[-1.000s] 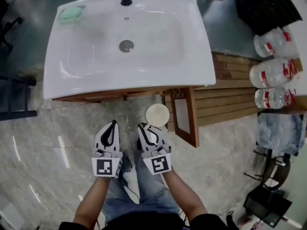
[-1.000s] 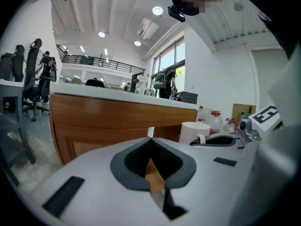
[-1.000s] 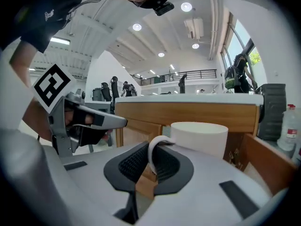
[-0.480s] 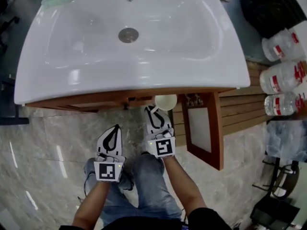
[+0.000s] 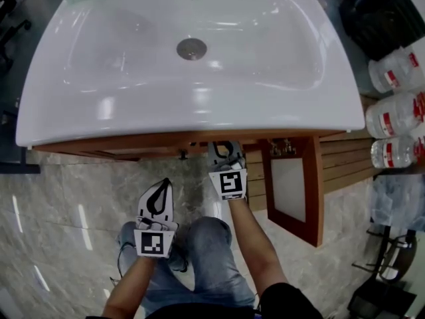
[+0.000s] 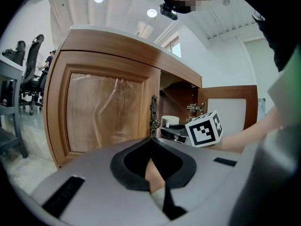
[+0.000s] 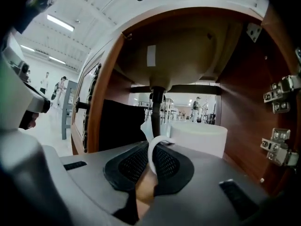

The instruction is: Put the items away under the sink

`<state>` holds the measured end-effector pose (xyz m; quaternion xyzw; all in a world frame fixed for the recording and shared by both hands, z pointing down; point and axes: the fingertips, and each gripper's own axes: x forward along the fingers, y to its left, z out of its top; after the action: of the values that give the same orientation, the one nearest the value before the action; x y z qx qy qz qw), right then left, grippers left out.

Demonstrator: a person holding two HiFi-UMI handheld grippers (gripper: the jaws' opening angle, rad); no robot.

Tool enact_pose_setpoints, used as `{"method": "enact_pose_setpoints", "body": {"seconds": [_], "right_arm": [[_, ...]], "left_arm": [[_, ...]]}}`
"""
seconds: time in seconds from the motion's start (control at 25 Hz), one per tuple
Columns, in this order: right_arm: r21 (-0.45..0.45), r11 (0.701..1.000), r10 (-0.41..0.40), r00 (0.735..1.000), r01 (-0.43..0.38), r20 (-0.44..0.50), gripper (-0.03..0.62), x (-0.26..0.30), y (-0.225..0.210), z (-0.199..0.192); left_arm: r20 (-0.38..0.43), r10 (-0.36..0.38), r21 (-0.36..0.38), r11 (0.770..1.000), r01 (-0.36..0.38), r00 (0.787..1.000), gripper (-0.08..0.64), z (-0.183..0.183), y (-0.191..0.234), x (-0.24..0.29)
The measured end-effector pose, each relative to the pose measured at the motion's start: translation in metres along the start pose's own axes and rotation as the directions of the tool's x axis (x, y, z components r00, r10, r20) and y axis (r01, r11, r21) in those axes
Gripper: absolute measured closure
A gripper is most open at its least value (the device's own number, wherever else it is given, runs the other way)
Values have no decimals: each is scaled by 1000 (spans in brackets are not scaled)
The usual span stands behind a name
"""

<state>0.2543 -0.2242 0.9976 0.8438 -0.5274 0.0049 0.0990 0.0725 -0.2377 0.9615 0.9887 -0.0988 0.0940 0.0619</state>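
Jaws of the right gripper (image 7: 153, 147) pinch the looped handle of a white ceramic mug (image 7: 200, 136) inside the open brown wooden cabinet (image 7: 244, 102) under the white sink (image 5: 133, 121); the left gripper (image 6: 151, 142) is clenched empty outside.

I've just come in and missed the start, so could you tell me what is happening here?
A person is at the sink with two grippers. The right gripper, shut on a white mug by its handle, reaches into the open cabinet below. The left gripper hangs shut and empty by the closed door.
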Motion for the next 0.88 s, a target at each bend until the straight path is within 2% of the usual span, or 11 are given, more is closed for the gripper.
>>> {"method": "enact_pose_setpoints", "body": {"seconds": [0.24,0.32,0.44,0.48,0.68,0.88], "right_arm": [[52,999,7,1000,-7,-14,543,-3,0,-5],[55,999,2,999,0,-39,459,-4,1,-9],[48,999,-18,997,21,-75,438,-13,2,-12],[66,997,-30,996,36,-87,407,-17,1,-12],[150,983,-75,982,102,-175,391,-53,-3,-4],[188,975,-68,967,116,-244,377,-107,1,46]], "left_arm": [[-7,1,-5,1000,-1,1000,552,2,2,-7],[-15,1,-3,1000,-1,1000,552,5,2,-12],[-45,5,-10,1000,-5,999,553,11,4,-21],[-50,8,-13,1000,-9,999,553,15,5,-24],[-76,23,-8,1000,-24,997,554,51,5,-43],[-85,33,-5,999,-34,996,553,111,-6,-67]]}}
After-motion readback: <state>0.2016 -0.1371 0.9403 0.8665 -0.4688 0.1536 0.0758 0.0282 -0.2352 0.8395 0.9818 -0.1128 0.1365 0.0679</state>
